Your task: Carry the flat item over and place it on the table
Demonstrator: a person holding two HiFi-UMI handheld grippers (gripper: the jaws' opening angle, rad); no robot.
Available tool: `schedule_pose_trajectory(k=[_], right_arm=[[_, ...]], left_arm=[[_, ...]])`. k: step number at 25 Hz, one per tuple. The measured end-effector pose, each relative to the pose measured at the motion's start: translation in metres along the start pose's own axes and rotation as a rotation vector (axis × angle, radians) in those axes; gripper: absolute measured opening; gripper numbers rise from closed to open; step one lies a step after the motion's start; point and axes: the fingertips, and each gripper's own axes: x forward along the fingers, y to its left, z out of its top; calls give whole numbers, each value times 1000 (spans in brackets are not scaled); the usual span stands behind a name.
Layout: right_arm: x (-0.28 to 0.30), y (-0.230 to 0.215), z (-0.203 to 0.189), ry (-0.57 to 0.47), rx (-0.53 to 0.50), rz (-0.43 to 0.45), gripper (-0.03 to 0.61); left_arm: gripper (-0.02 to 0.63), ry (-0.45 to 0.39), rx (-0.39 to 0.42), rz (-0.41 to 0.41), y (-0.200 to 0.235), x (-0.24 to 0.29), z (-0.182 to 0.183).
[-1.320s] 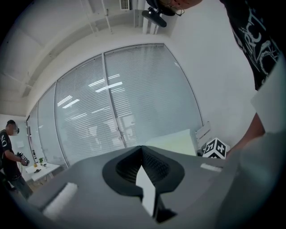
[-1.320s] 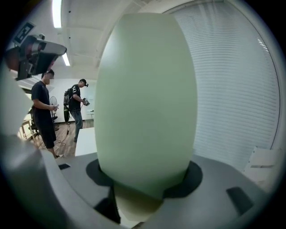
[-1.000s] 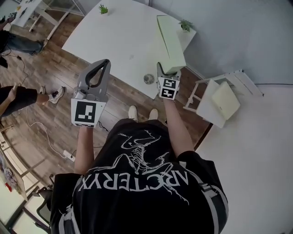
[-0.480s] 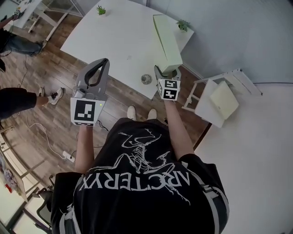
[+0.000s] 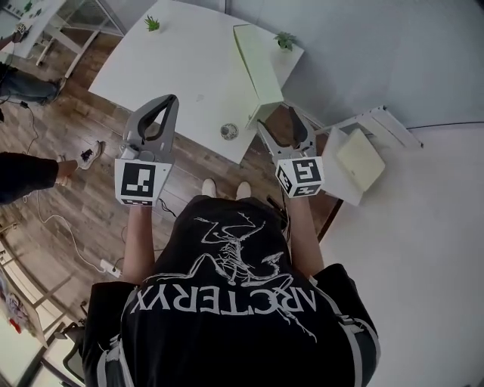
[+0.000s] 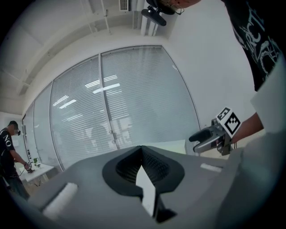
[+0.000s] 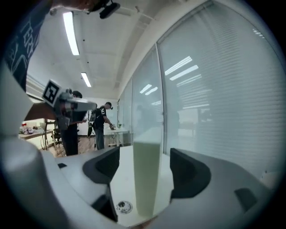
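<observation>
The flat item [image 5: 261, 64], a long pale green slab, rests on the white table [image 5: 181, 68] near its right edge. My right gripper [image 5: 286, 125] hangs off the table's near corner, apart from the slab's near end. Its jaws have just been opening and stand open with nothing between them. In the right gripper view the slab [image 7: 147, 179] shows end-on, beyond the open right gripper [image 7: 145, 167]. My left gripper [image 5: 167, 103] is held over the wooden floor at the table's near edge, shut and empty. In the left gripper view its pads [image 6: 149, 163] meet.
A small round disc [image 5: 228, 131] lies near the table's front edge. Two small potted plants [image 5: 152, 23] [image 5: 285, 39] stand at the far side. A white stool [image 5: 344, 174] bearing a pale green cushion [image 5: 360, 159] stands to the right. A person's arm [image 5: 30, 172] and floor cables [image 5: 83, 246] are at left.
My right gripper has drawn back from the slab's near end, rising and shifting right with its jaws spread. The slab stays on the table. The left gripper has barely moved.
</observation>
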Motion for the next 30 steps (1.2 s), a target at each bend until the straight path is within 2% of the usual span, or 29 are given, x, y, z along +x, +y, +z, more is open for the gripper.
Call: schedule_pose_trajectory(k=[4,6,7,9,10,12,17,20,25,30], right_arm=[[-22,-7,92,-192,-49,11,321],[-25,-6,127,-249,-85,27,315],[-24,-4,138,-262,-103,39,282],[-21,-2,154,-280,-129,48,159],[-20,-1,158,-281,-140,44,142],[-16,0,162,-262,-163,28,68],[-18,2,172,-278,-155,22,26],[-23,6,178,-300,-169,28,15],[-26,12,169,-274,-189,32,12],[-29,10,162,-261,-208,13,11]], left_arm=[[9,-33,-7,-12,-7,5,11],[9,-47,-1,-21,-11,7,19],[9,-49,2,-25,-13,8,24],[9,-51,13,-31,-16,10,33],[9,-52,15,-31,-16,10,38],[9,-59,19,-28,-16,10,46],[9,-88,34,-15,-14,7,57],[9,-104,33,-19,-16,6,62],[9,-135,59,-75,-33,4,68],[9,-130,33,-66,-35,1,65]])
